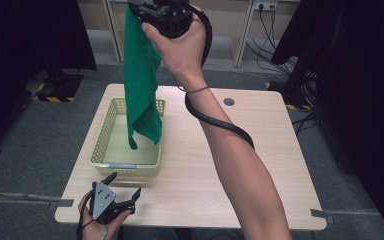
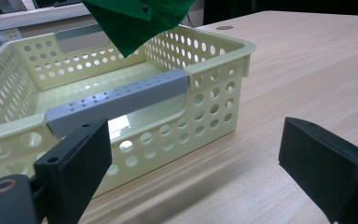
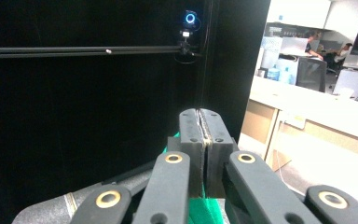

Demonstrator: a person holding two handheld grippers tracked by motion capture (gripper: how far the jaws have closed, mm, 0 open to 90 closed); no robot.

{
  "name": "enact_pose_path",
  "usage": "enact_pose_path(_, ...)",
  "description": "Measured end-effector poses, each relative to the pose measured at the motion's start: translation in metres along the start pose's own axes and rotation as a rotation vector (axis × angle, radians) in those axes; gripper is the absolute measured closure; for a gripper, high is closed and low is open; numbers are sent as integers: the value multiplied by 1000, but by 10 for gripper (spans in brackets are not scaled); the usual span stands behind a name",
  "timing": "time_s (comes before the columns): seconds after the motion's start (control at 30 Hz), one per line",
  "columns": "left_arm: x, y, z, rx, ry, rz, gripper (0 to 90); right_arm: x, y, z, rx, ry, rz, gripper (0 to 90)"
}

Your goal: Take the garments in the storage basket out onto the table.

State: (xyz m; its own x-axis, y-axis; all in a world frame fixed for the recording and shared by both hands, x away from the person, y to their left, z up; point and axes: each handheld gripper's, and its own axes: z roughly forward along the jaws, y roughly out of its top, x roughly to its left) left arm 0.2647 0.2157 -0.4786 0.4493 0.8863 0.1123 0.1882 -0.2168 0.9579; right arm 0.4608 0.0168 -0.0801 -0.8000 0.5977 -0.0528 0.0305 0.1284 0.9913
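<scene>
**Cloth hangs high over the basket**

Cloth (image 1: pixel 141 75) is what we are handling: a green one, held up well above the table (image 1: pixel 260 150) by our right gripper (image 1: pixel 152 12). Its jaws are pressed together on the top edge, and in the right gripper view a strip of green (image 3: pixel 200 210) shows just below the closed pads. We hold it this high, we judge, so the fabric can drop straight and untangled; pinched at one edge, it drapes in a long fold and its lowest corner dangles inside the basket (image 1: pixel 100 145), above the floor or perhaps brushing it, we cannot tell which.

Our left gripper (image 1: pixel 122 190) waits low at the near edge of the table, just in front of the basket's near wall. Its jaws stand wide with nothing between them, aimed at the grey handle strip (image 2: pixel 116 100) on that wall. It seems parked there to steady the basket or to take the cloth's free end.

The basket sits on the left half of the table, directly beneath the cloth, so lowering the right hand would likely lay the fabric inside.
</scene>
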Motion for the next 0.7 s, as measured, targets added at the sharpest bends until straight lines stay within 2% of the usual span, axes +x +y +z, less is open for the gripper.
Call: enact_pose_path(0.7, 0, 0, 0, 2, 2, 3, 85, 1, 11, -6, -19, -3, -7, 890)
